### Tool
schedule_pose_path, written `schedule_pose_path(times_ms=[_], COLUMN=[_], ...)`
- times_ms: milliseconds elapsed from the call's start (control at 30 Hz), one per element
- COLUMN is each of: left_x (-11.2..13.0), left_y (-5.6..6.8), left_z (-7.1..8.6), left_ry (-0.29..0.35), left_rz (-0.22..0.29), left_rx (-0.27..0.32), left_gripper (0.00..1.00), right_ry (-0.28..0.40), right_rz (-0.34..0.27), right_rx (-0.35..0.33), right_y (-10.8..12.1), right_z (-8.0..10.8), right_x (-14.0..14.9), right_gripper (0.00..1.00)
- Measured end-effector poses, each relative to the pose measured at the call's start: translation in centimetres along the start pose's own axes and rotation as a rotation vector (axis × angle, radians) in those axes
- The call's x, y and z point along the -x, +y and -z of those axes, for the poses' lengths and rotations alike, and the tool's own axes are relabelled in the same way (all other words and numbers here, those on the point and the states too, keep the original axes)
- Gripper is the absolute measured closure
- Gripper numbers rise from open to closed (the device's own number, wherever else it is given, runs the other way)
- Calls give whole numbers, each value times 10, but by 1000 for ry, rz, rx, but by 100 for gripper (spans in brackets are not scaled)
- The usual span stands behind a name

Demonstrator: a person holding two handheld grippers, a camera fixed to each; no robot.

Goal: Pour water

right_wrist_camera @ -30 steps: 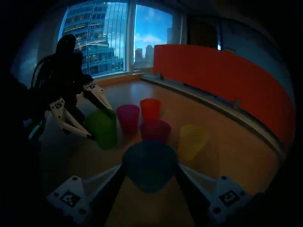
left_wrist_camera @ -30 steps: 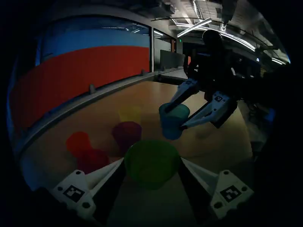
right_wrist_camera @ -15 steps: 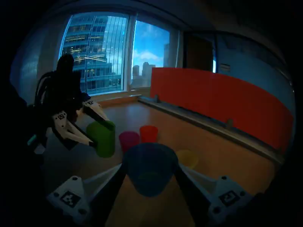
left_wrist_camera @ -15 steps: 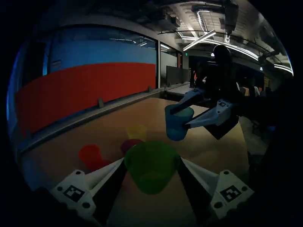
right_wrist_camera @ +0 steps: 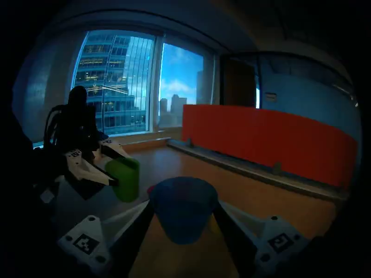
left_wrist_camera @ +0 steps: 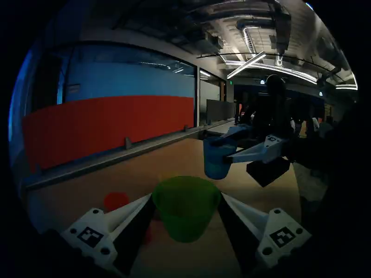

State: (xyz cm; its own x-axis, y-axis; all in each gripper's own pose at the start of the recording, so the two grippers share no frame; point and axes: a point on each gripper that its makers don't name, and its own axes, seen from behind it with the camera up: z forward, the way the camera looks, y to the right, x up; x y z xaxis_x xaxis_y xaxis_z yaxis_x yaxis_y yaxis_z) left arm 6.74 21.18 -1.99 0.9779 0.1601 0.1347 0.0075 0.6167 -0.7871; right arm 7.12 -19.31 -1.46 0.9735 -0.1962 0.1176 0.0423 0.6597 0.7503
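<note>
A green cup (left_wrist_camera: 186, 211) sits upright between the fingers of my left gripper (left_wrist_camera: 185, 199), which is shut on it. Farther off and a little to the right, the blue cup (left_wrist_camera: 216, 158) hangs upright in my right gripper (left_wrist_camera: 217, 149), above the wooden table (left_wrist_camera: 139, 171). In the right gripper view the blue cup (right_wrist_camera: 183, 217) is close in front, with my right gripper (right_wrist_camera: 184, 204) shut on it. At the left of that view the green cup (right_wrist_camera: 124, 179) is held by the left gripper (right_wrist_camera: 118, 170). The two cups are apart. The dim light hides what the cups hold.
A red cup (left_wrist_camera: 116, 200) stands on the table low at the left, partly behind my left finger. An orange partition (left_wrist_camera: 106, 118) runs along the table's far edge. Large windows (right_wrist_camera: 120, 92) stand behind the person's dark outline (right_wrist_camera: 76, 120).
Both grippers have risen with their cups, so the table and its loose cups have dropped in view. Most loose cups are now hidden behind the held ones.
</note>
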Motion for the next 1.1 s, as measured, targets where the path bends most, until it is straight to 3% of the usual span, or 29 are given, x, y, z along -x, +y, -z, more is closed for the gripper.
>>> schedule_pose_path(times_ms=[267, 867, 1100], left_x=[-16, -27, -29], left_y=[2, 6, 8], left_z=[7, 16, 21], left_ry=[62, 92, 94], left_rz=[5, 0, -4], left_rx=[-6, -7, -14], left_gripper=[11, 11, 11], right_ry=[50, 92, 107], right_rz=[13, 30, 66], right_rx=[11, 3, -4], right_y=[-2, -12, -15], right_z=[2, 4, 6], right_x=[-20, -40, -53], right_gripper=[9, 9, 10])
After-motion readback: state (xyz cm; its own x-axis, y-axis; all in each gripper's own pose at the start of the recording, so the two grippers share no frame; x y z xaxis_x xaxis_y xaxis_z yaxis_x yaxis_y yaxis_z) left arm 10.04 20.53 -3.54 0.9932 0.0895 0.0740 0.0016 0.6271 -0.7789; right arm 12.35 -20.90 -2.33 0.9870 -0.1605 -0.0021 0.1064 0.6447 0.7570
